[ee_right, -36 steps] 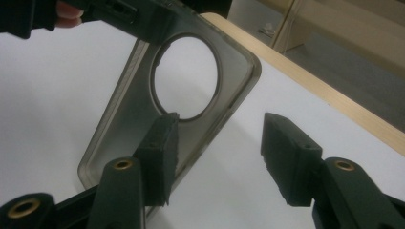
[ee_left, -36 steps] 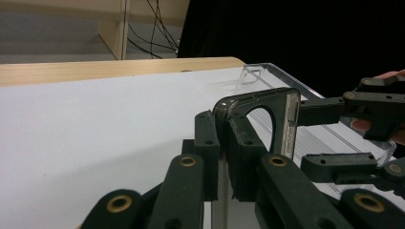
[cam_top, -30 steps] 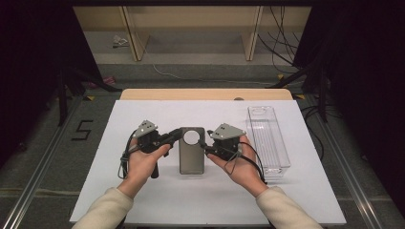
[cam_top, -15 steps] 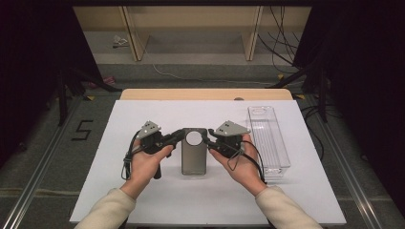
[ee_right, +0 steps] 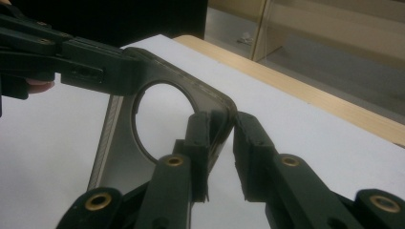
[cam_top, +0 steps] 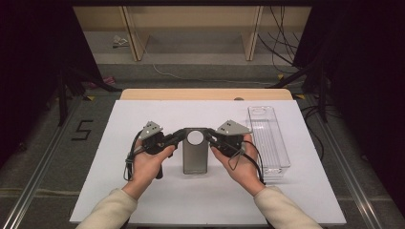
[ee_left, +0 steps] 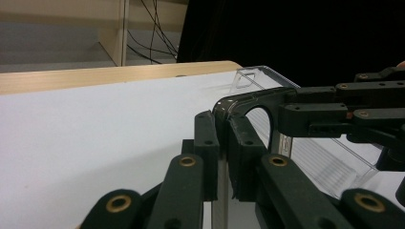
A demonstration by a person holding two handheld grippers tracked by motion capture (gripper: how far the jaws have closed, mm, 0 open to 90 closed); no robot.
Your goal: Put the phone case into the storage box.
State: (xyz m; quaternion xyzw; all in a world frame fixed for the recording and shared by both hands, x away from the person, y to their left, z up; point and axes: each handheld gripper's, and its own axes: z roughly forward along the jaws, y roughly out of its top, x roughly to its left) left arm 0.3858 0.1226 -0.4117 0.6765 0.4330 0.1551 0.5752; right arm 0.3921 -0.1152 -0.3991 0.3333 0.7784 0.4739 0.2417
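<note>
Grey phone case (cam_top: pixel 195 151) stayed clamped at one top corner by the left tongs (cam_top: pixel 179 137); the right tongs (cam_top: pixel 208 137) had just been closing around the other corner, not yet pinching.

Phone case (ee_left: pixel 248 102) lower part hidden behind left gripper (ee_left: pixel 223 157) in left gripper view; clear tray (ee_left: pixel 329 162) cut by right gripper's (ee_left: pixel 344 112) linkage.
</note>
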